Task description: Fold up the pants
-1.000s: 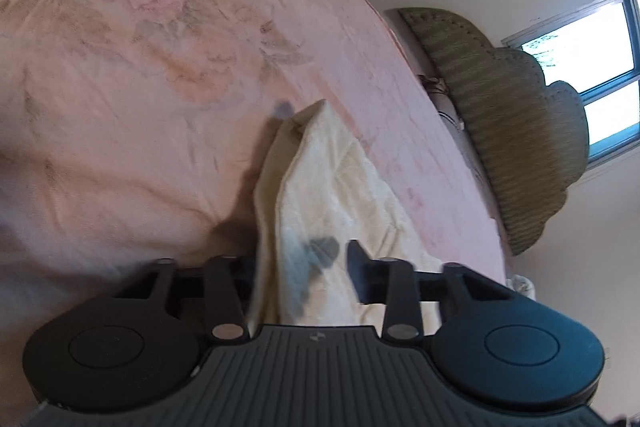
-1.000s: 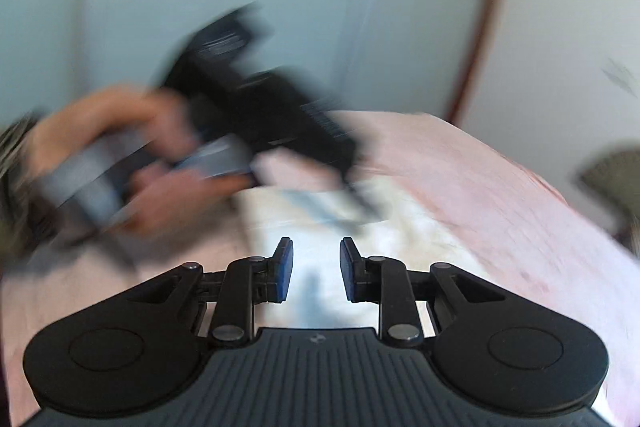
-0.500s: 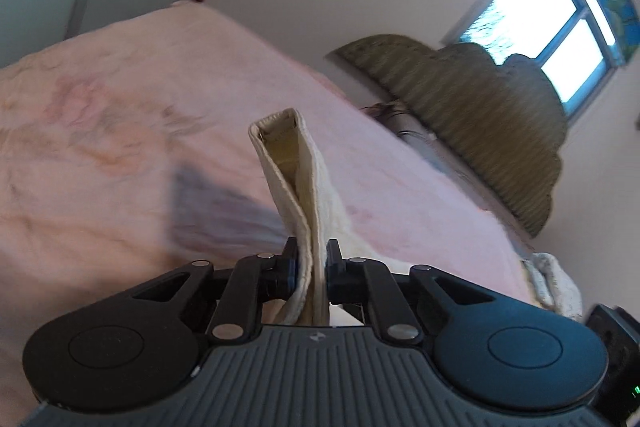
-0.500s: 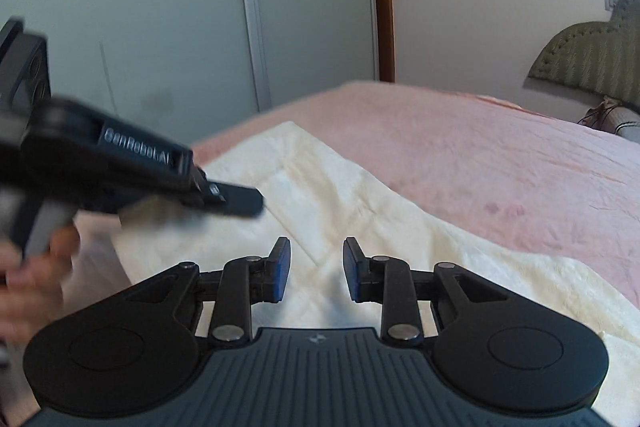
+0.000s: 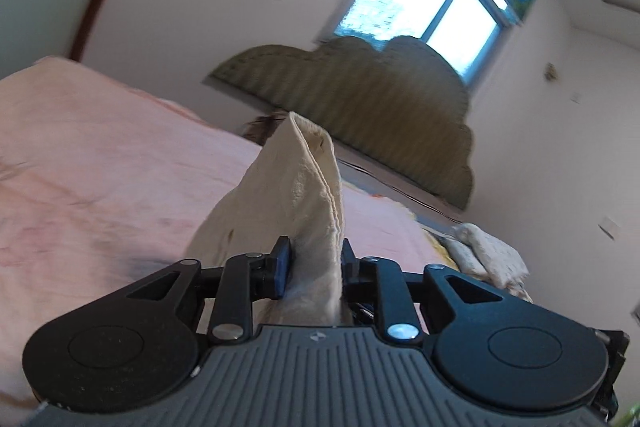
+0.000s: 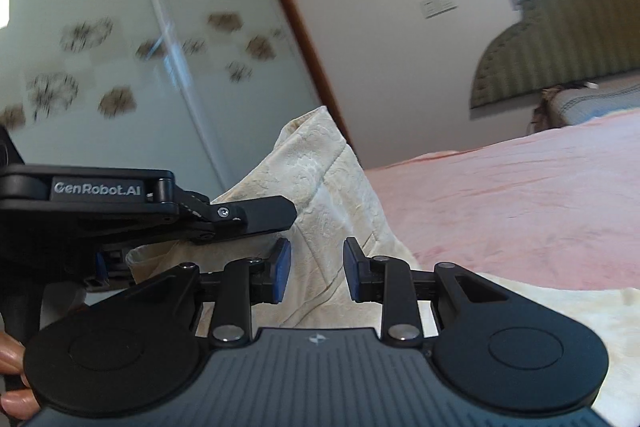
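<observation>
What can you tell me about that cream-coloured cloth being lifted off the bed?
The pants look like cream cotton with a faint embossed pattern and stitched seams. One folded end stands up in a peak, pinched in the left gripper; the rest trails flat over the pink bedspread. The right gripper hovers close, its pads apart with the cloth seen between them.

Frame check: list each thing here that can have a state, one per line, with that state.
Pants: cream, one end lifted off the bed, the rest lying flat.
Left hand-held gripper: shut on the pants' raised fold; its jaws have just been opening.
Right hand-held gripper: open, pads not pressing the cloth seen between them.
Bed cover: pink, spread out, lightly creased.
</observation>
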### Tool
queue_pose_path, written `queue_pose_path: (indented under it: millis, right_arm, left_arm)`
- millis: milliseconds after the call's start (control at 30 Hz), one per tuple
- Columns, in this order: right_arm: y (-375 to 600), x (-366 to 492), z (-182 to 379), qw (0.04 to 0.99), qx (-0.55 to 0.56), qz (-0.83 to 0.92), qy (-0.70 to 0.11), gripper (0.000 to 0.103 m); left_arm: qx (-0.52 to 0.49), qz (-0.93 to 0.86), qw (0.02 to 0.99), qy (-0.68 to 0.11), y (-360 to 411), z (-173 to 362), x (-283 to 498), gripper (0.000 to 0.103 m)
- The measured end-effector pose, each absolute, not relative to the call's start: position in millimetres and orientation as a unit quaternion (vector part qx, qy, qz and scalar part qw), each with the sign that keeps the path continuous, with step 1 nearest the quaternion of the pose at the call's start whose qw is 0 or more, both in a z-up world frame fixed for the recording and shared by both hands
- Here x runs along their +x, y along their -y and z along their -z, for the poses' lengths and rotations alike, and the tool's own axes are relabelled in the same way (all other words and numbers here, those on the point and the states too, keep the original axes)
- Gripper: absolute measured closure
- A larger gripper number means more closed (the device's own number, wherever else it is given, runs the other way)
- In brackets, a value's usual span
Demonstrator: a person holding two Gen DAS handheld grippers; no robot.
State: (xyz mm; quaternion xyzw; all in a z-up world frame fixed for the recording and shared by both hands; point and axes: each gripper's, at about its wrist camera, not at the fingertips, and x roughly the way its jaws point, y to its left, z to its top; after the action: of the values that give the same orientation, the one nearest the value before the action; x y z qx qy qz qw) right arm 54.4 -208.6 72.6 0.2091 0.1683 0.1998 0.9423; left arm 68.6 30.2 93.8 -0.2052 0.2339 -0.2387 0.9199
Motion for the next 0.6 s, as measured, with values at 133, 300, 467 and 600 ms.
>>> queue_pose_path:
  millis: [133, 300, 467, 600]
  right_arm:
    - [260, 36, -71, 0.943, 0.251, -0.158, -0.152, 0.075]
    - [319, 12, -57, 0.933, 0.310, -0.109, -0.145, 0.075]
    - [363, 0, -34, 0.918, 0.356, -0.059, -0.162, 0.075]
    - [384, -6, -14, 0.908, 0.376, -0.015, -0.186, 0.075]
  left_arm:
    - [-0.187, 0.281, 0.909, -0.244, 28, -89, 79, 0.075]
    - [-0.171, 0.326, 0.886, -0.282, 94, -64, 91, 0.074]
    - [-0.170, 0.345, 0.861, -0.334, 146, -25, 109, 0.073]
    - [-0.167, 0.354, 0.845, -0.364, 173, 3, 117, 0.071]
